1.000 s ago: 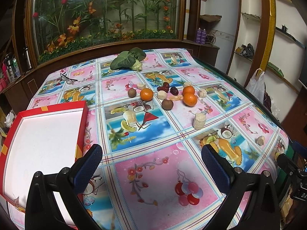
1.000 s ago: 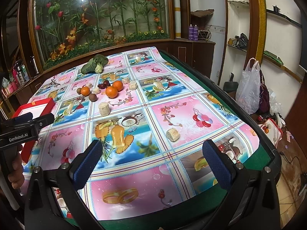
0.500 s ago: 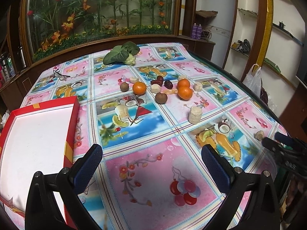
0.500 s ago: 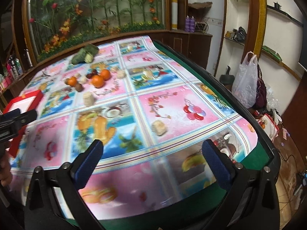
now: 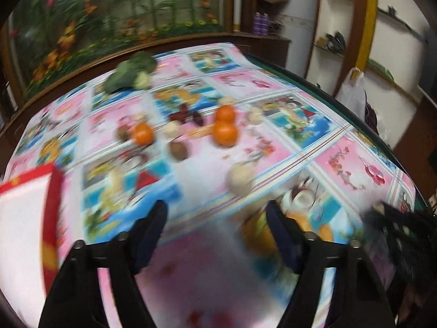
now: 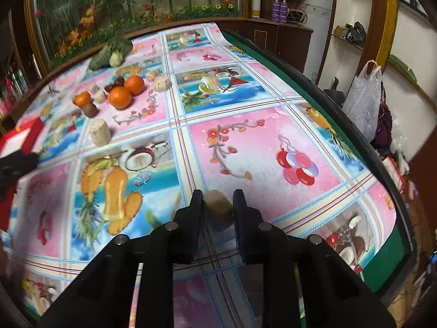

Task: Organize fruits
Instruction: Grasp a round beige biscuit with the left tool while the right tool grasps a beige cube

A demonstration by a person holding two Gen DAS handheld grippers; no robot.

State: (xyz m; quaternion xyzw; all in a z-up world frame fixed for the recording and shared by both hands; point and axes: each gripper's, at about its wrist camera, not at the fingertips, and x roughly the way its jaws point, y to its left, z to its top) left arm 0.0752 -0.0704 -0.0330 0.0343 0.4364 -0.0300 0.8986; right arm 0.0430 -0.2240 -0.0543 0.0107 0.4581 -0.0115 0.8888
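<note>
Low in the frame's centre, the right gripper [image 6: 217, 205] has closed its jaws on a small beige cylindrical fruit chunk [image 6: 218, 211], apparently touching the floral plastic tablecloth [image 6: 245, 147]. Lift straight up, keeping the squeeze steady. The left gripper [image 5: 217, 218] hangs wide apart, empty.

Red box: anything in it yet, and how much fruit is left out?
Nothing looks done: the visible part of the red box is bare white. In hand: the right gripper is closed around a beige chunk. The left gripper is open, empty. Left: three oranges, brown fruits and pale chunks on the table.
</note>
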